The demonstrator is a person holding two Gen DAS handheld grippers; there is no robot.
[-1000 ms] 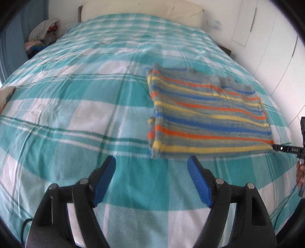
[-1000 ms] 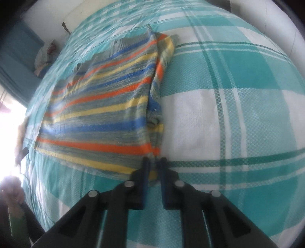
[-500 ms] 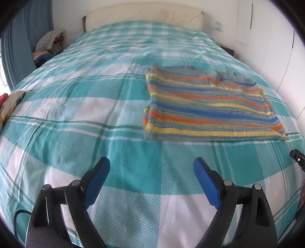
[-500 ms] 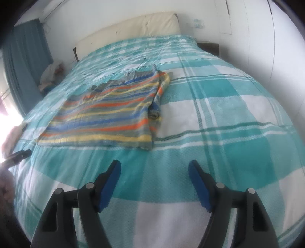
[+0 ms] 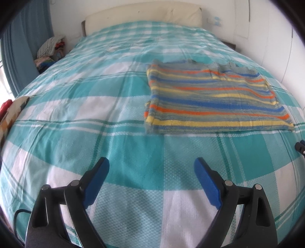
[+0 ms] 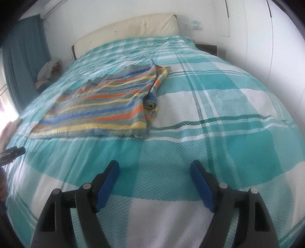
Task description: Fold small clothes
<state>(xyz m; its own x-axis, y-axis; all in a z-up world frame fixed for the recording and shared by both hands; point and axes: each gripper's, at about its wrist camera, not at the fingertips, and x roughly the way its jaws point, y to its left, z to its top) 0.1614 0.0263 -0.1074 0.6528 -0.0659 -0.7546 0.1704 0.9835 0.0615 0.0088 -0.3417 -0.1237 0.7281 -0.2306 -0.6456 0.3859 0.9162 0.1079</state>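
Two hand-held grippers, both spread wide and holding nothing: left hand-held gripper point(image 5: 151, 165) and right hand-held gripper point(image 6: 154, 167), each hovering over the near part of the bed point(image 5: 76, 118), short of the striped sweater point(image 5: 213, 101).

Surface: teal-and-white check bedspread, mostly smooth, light creases beyond the sweater toward the headboard point(image 5: 143, 17). Sweater lies flat on it, folded to a rough rectangle, well apart from both sets of fingers. Past it: cream headboard against a white wall. Teal curtain point(image 5: 22, 53) far left of the sweater, pile of clothes point(image 5: 50, 51) on the floor side next to it. White cupboard doors point(image 6: 276, 47) on the sweater's right.

View differences: right wrist view shows the sweater's right edge doubled over, with a bunched bit of fabric point(image 6: 150, 103) tucked under the fold; left wrist view doesn't show that. Left wrist view shows a patterned item point(image 5: 11, 112) at the bed's left edge, cut off by the frame. Each view catches a black tip of the other hand-held gripper at its border.

Hard to read: wall fittings right of the headboard are blurred; bright glare at the window edge in the right wrist view.
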